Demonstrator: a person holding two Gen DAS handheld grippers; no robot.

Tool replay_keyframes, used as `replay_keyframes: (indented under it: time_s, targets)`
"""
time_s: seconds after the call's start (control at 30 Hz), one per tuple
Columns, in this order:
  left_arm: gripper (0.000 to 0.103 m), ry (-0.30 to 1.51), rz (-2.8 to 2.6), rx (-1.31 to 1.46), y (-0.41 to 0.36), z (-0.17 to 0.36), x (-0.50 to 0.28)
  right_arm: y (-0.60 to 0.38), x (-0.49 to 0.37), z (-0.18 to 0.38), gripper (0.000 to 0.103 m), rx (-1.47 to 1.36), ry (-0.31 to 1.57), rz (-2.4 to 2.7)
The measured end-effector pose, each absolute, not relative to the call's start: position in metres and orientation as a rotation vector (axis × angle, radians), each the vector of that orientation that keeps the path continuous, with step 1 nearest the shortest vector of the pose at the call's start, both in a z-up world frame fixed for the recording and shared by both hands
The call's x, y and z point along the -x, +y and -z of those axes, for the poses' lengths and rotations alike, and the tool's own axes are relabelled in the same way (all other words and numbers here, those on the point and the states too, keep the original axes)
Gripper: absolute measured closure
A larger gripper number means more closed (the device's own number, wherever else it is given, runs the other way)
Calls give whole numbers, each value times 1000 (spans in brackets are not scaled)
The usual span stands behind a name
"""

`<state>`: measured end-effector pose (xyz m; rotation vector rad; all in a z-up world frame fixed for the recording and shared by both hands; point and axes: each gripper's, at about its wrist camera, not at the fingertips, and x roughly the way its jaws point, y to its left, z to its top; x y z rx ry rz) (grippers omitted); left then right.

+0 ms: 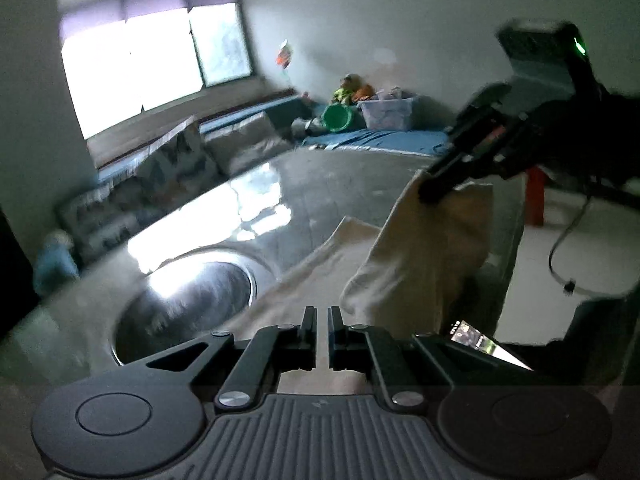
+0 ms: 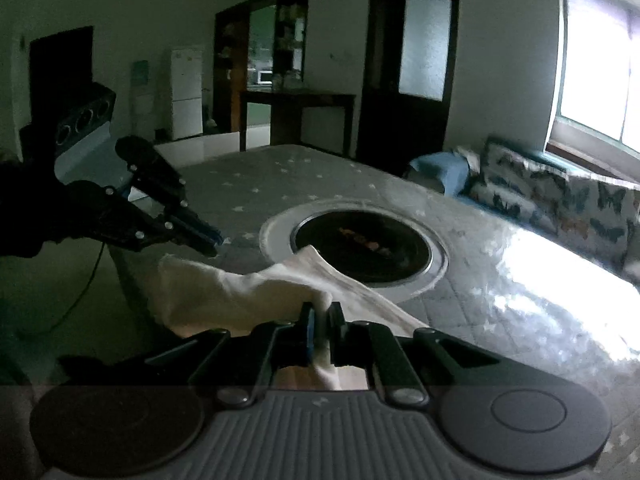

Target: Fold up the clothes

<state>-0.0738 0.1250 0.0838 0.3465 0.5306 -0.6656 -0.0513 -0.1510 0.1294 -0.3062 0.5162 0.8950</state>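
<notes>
The right gripper (image 2: 322, 318) is clenched on a fold of the cream garment (image 2: 240, 292), cloth pinched between its blue-padded fingers. The left gripper (image 1: 319, 320) has its jaws drawn almost together; in the right wrist view its tips meet at the garment's far corner, so it too grips the cloth. The garment hangs lifted between the two, one part trailing onto the table (image 2: 500, 312) near its front edge.

The table wears a grey quilted cover with pale stars, glossy where window light strikes it. A round recessed pot (image 2: 362, 246) with a metal rim sits in its middle, and the cloth's edge overlaps that rim.

Beyond the table's far side stands a butterfly-print sofa (image 2: 560, 200) under the window (image 1: 152, 56). A blue mat (image 1: 380, 140) with a green basin (image 1: 338, 117) and a clear storage box (image 1: 386, 112) lies along the wall. Bare floor opens past the table's near edge, crossed by a cable (image 1: 560, 248)
</notes>
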Motion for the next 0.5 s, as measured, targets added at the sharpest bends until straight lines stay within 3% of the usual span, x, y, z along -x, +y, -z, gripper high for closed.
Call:
replay_keyframes:
  time_s: [0.13,0.23,0.3,0.37,0.5]
  targets:
    - [95,587,694,-208,143,-86,66,-152,44,-124,98,299,525,-895]
    - [71,593,704,-143,152,-91,70,-152,46,-122,98,295,515,-901]
    - [66,606,712,-104,156,-92,73,-153,47,-122,98,297,508,-902]
    - [54,628,705,-76,156,-90,76,-153,49,-122,98,298,500,-902]
    - [46,679,628,-27,157,-71,63,-152,54,-122,98,298,489,-906]
